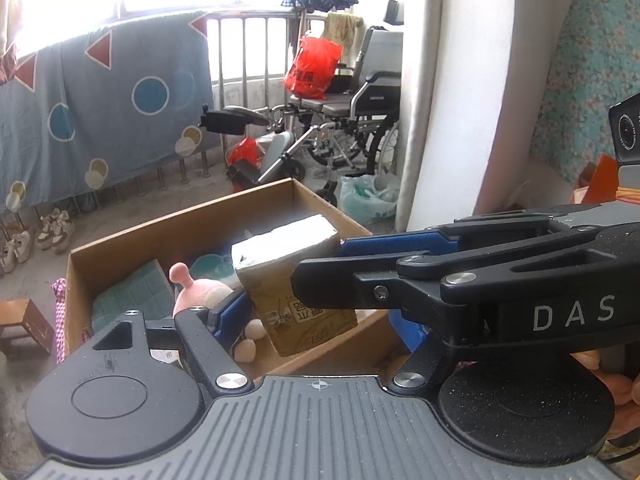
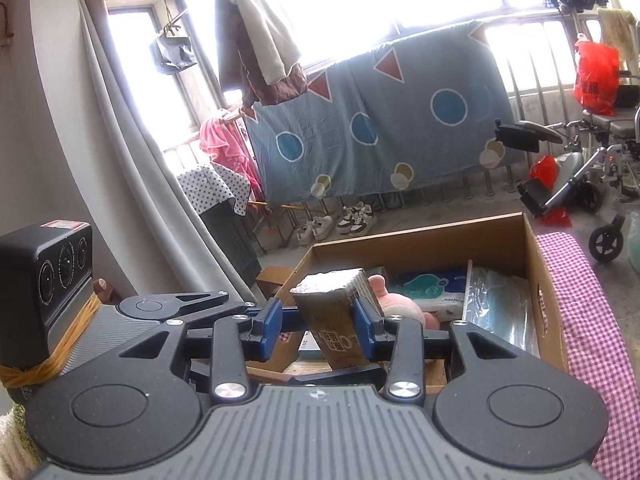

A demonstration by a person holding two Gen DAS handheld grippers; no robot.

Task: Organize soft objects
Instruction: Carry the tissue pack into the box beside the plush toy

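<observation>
Both grippers hold a tan tissue pack [image 1: 288,268] [image 2: 332,308] with a white top, upright above an open cardboard box [image 1: 180,224] [image 2: 420,236]. In the left wrist view my left gripper [image 1: 316,312] has its left blue pad against the pack's side. Its right pad is partly hidden behind my right gripper [image 1: 320,262], which reaches in from the right across the pack. In the right wrist view my right gripper [image 2: 318,326] has a blue pad on either side of the pack. A pink plush toy [image 1: 196,292] [image 2: 400,304] lies in the box.
The box also holds a teal wipes pack [image 2: 432,284], a clear bag [image 2: 496,304] and a green tiled pad [image 1: 132,292]. Pink checked cloth [image 2: 580,320] lies right of the box. Beyond stand a wheelchair [image 1: 360,120], a low wooden stool [image 1: 24,324], shoes [image 2: 340,220] and a hung blue sheet [image 2: 380,120].
</observation>
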